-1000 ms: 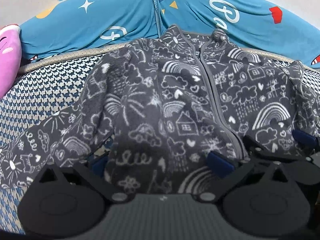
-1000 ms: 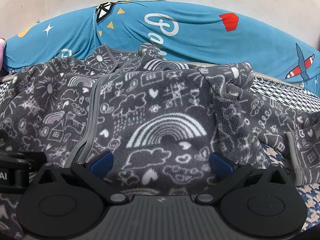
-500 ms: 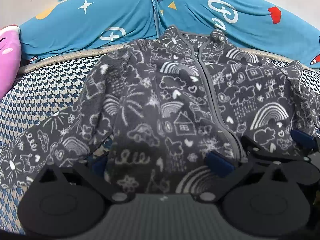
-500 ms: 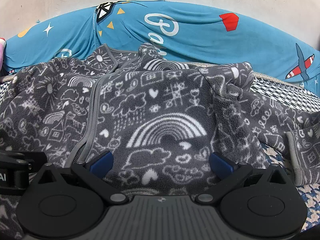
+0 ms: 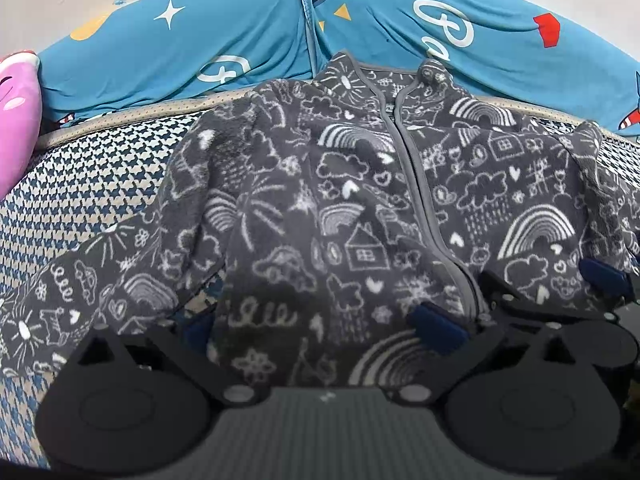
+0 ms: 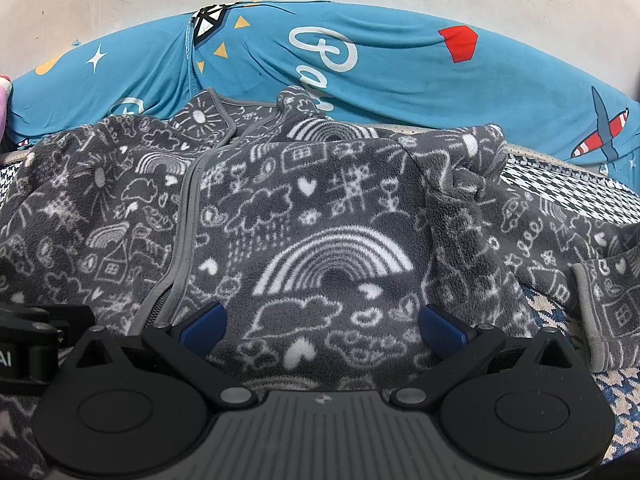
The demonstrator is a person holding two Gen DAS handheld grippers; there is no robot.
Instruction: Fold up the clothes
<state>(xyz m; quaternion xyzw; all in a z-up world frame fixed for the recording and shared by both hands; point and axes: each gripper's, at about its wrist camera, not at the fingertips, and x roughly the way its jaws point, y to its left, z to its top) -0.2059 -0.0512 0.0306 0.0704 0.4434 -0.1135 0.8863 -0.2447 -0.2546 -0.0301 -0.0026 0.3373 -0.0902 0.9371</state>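
1. A grey fleece jacket [image 5: 344,216] with white doodle print is being kept spread, front up, on a houndstooth cushion [image 5: 100,184]. A blue patterned cover [image 5: 240,40] is seen behind it and a pink pillow [image 5: 16,120] at the far left.

2. The jacket's bottom hem is being straddled by both tools. The left gripper [image 5: 320,328] is set over the hem on one side of the zip [image 5: 420,184]. The right gripper [image 6: 322,328] is set over the hem on the other side, under the large rainbow.

3. Both pairs of jaws are being held wide apart, with fleece lying between the blue pads; nothing is being pinched. The left tool's own left pad is partly hidden by fabric.

4. This placement is judged to be a preparation for taking the hem at two points, so that the body can be lifted evenly and carried toward the collar [image 5: 392,76].

5. The jacket's long axis is being kept along the zip, running away from the cameras: hem nearest, collar farthest, against the blue cover.

6. The sleeves are being left unfolded. One sleeve [image 5: 80,280] is trailing out to the left; the other sleeve [image 6: 560,248] is lying bunched to the right, its cuff near the cushion's edge.
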